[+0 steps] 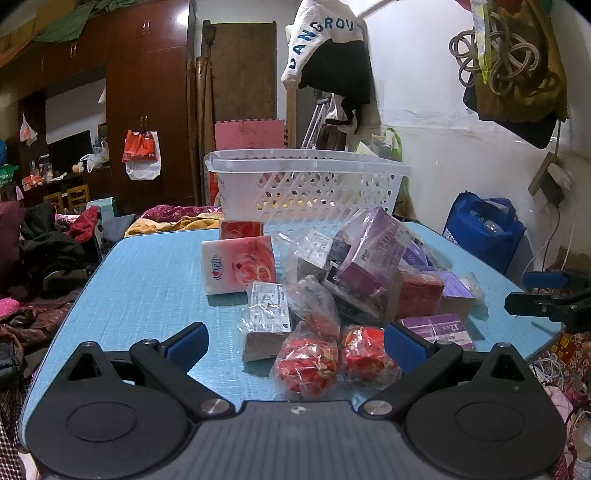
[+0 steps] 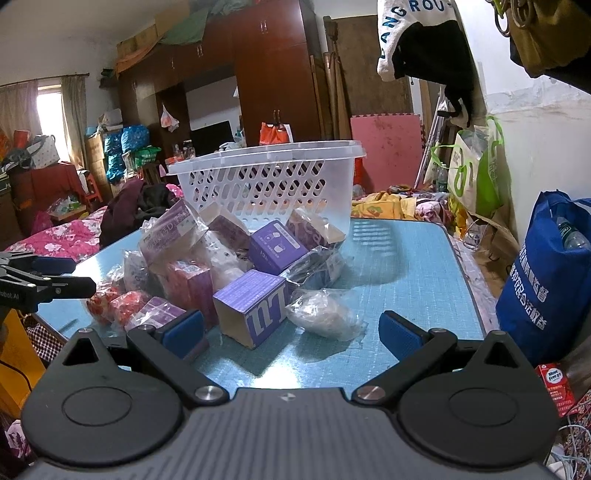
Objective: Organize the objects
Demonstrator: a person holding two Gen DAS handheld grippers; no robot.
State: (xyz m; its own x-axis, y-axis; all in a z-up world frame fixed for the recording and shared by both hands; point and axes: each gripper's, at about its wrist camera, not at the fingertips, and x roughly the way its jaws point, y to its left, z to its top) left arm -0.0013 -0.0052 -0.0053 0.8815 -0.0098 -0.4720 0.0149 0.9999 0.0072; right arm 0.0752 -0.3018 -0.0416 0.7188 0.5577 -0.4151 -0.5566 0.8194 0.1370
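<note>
We're barely started: the pile of packets (image 1: 343,280) sits in front of the white basket (image 1: 306,184), which looks empty. Left gripper (image 1: 295,343) and right gripper (image 2: 291,332) both gape wide, holding nothing.

A hanging white garment (image 1: 325,33) read "LANGROU"; a small red carton (image 2: 555,387) beside the table read "Move Free".

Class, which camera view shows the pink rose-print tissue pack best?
The left wrist view: the pink rose-print tissue pack stands unobstructed on the blue table, left of the pile. In the right wrist view the pile hides it.
</note>
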